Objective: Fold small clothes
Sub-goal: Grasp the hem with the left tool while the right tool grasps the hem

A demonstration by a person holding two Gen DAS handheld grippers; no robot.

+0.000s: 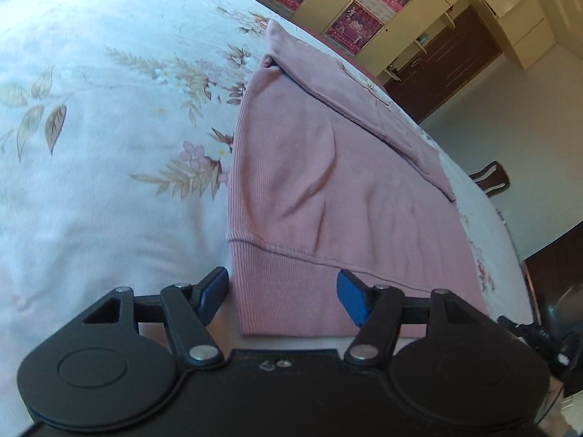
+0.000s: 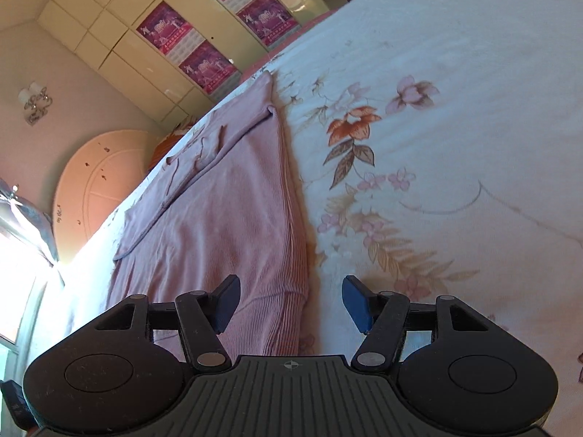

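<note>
Pink ribbed top (image 1: 328,189) lies flat on the bed, on a white floral bedspread (image 1: 109,109), partly folded: one flap is laid over across its far half, a sleeve end poking out at the far corner.

Left claw (image 1: 282,296): I see its blue pads (image 1: 351,296) standing apart, nothing pressed between them. The near hem corner of the top sits right in the gap, the ribbed band running from the left pad toward the right one. I cannot tell whether the pads touch the cloth; the garment's left edge passes just beside the left pad.

Right claw (image 2: 291,302): jaws likewise apart, not clamped on anything. From my right-wrist view, the top (image 2: 226,218) lies to the left of centre, with its other near hem corner reaching into the gap from the left pad's side. The right pad (image 2: 359,304) is over bare bedspread (image 2: 455,145), clear of the cloth.

Both claws are at the near hem, one at each corner, pointing down along the garment's length.

Background: cream cupboards (image 2: 120,47) with magenta posters (image 2: 164,31), a rounded headboard (image 2: 102,185).
</note>
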